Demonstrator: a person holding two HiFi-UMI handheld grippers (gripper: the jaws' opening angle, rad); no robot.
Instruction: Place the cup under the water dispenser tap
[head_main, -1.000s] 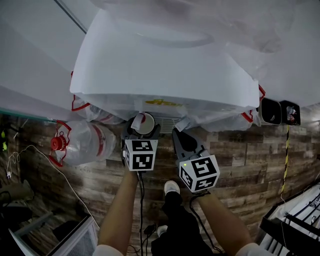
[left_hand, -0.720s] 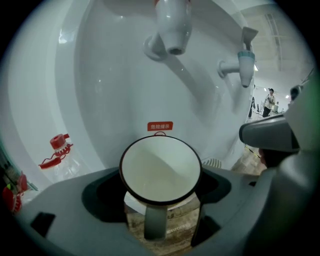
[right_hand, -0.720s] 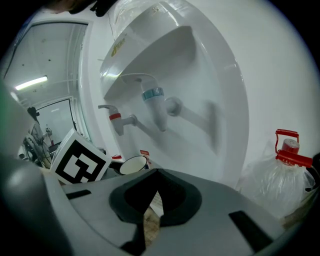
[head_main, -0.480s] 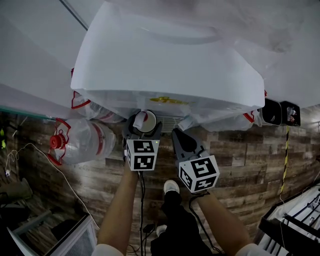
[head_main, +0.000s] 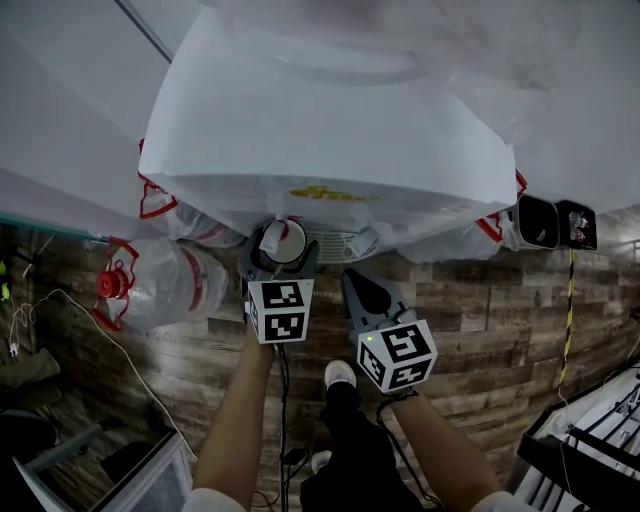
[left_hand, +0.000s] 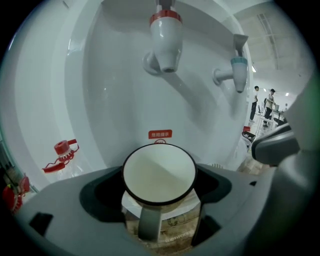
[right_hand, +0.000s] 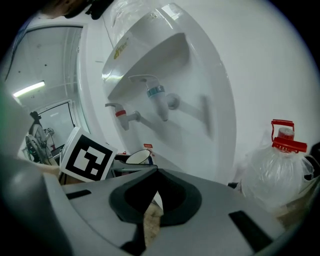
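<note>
Presently the cup (left_hand: 159, 174) is clamped in the left gripper (head_main: 281, 260), upright, mouth up and empty, its handle turned back toward the camera. It is held low in the recess of the water dispenser (head_main: 330, 130). The red tap (left_hand: 165, 37) is seen above it and somewhat further in, and the blue tap (left_hand: 239, 70) stands off to the right. Whether the cup's base touches the grille (head_main: 338, 245) cannot be told. The right gripper (head_main: 362, 285) is drawn together on nothing and is held just beside the left, outside the recess.

Step judged: final positioning, nearly done. The next move is reckoned to call for a short push inward until the mouth sits under the red spout. The cup is then to be lowered onto the grille and the jaws eased apart without it being tipped. Bagged bottles (head_main: 165, 285) are noted on the floor at left, well apart.
</note>
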